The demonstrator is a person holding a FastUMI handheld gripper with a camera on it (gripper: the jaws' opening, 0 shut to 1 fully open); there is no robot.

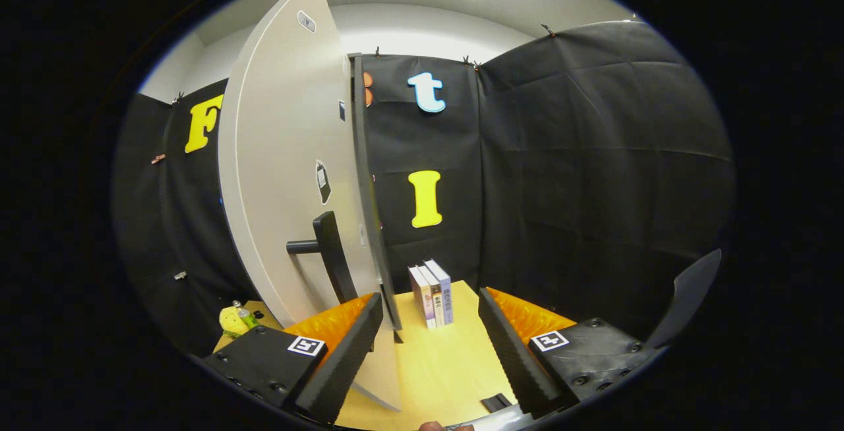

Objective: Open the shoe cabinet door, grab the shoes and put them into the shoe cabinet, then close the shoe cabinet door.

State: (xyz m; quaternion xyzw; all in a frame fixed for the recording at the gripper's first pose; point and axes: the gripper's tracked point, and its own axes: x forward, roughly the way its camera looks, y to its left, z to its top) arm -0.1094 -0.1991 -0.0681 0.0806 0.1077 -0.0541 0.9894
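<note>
The shoe cabinet door (290, 174) is a pale panel that stands swung out towards me, almost edge-on, with its dark thin edge (369, 207) facing me. A black bar handle (330, 253) sticks out of its face, just above my left finger. My gripper (430, 299) is open and holds nothing. The door's lower edge stands right at the tip of the left finger (343, 352), on its inner side; I cannot tell if they touch. The right finger (508, 345) is well apart from the door.
Three books (432, 292) stand upright on the yellow tabletop (435, 365) just beyond the fingers. A yellow-green small bottle (237, 317) lies left of the door. A dark curved shape (686, 299) rises at the right. A small black piece (496, 402) lies near me.
</note>
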